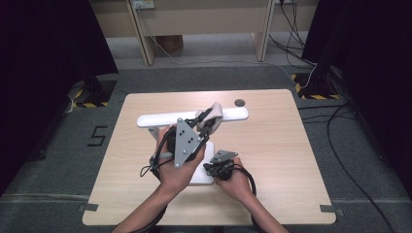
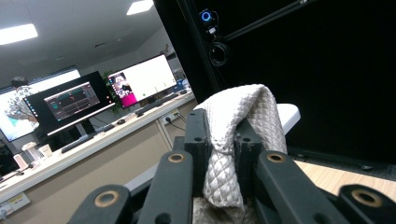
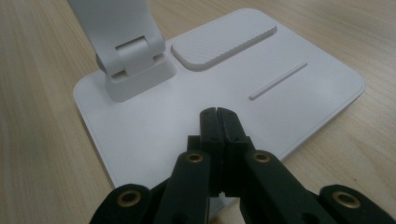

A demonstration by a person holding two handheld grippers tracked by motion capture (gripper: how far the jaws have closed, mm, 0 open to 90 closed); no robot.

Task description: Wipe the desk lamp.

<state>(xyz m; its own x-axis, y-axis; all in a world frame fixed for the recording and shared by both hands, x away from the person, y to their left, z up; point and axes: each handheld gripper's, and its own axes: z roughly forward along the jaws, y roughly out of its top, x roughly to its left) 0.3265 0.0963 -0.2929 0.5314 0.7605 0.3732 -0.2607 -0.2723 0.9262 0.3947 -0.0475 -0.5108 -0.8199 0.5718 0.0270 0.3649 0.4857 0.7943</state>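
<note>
At the 6 o'clock edge of the worktop (image 1: 272, 145), 2 forearms are coming in, each hand carrying 1 tool. The right tool (image 3: 217, 112) is sitting just past the 5 o'clock side of the centre, its 2 black jaws pressed flat together with nothing between them, their tips resting on or hovering just over the flat white base (image 3: 154, 126) of 1 desk lamp (image 1: 194, 117); whether they are touching it cannot be told. In the right gripper view, that base is carrying 1 raised ribbed pad at 12 o'clock, 1 thin slot at 2 o'clock, and 1 hinge block at 10 o'clock where the lamp's arm is rising.

A little farther in, towards 11 o'clock from the right hand, the left tool (image 1: 206, 120) is reaching up and away, topped by 1 grey three-cornered plate. Its 2 jaws are clamping 1 quilted off-white cloth (image 2: 236, 126), which is bulging above the jaws and hanging down between them.

The cloth is lying against the lamp's long white head (image 1: 150, 119), which is stretching from 9 o'clock to 3 o'clock across the middle of the worktop.

Beyond it, at 1 o'clock, 1 small dark round disc (image 1: 239, 102) is sitting in the worktop.
</note>
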